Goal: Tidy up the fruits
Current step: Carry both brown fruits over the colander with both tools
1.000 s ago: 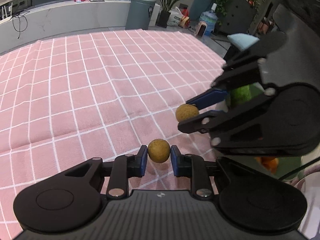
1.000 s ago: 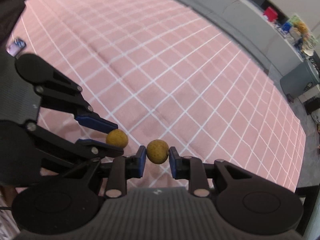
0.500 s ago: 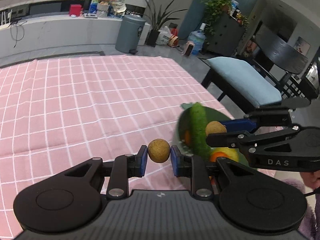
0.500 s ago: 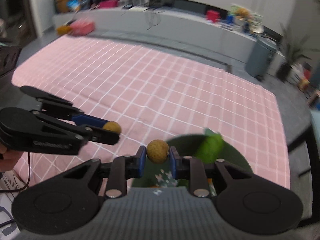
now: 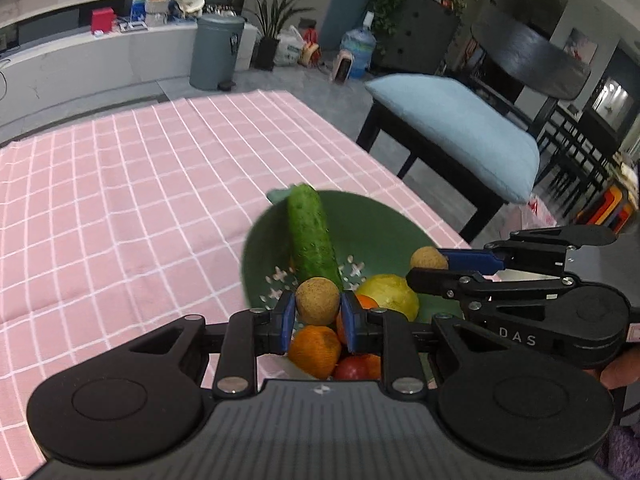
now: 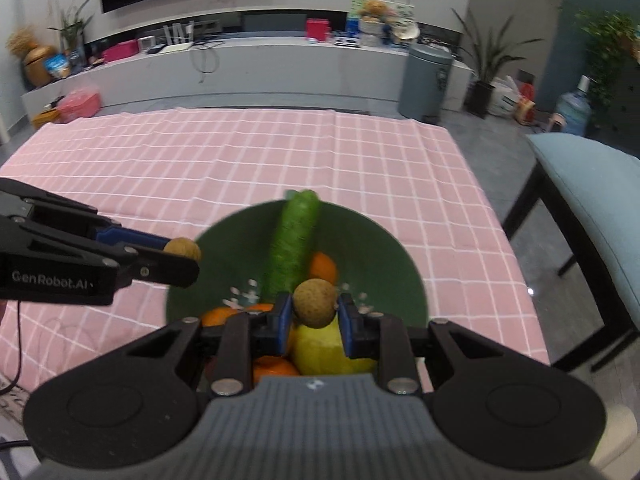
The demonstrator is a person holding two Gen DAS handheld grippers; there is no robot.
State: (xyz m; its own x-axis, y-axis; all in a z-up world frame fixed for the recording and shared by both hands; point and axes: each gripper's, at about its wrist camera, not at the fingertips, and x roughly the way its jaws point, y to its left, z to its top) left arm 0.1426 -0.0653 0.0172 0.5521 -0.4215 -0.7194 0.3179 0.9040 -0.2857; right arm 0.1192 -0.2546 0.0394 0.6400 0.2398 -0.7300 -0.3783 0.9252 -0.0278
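**Both claws gripping small brown fruits over the green bowl**

Low in the left wrist view, the left claw is clamping a round brown fruit. The right claw is likewise pinching a second brown fruit. Just beyond them, the green bowl is holding oranges, a lemon and a cucumber leaning on its far rim. The bowl is sitting on the pink checked worktop.
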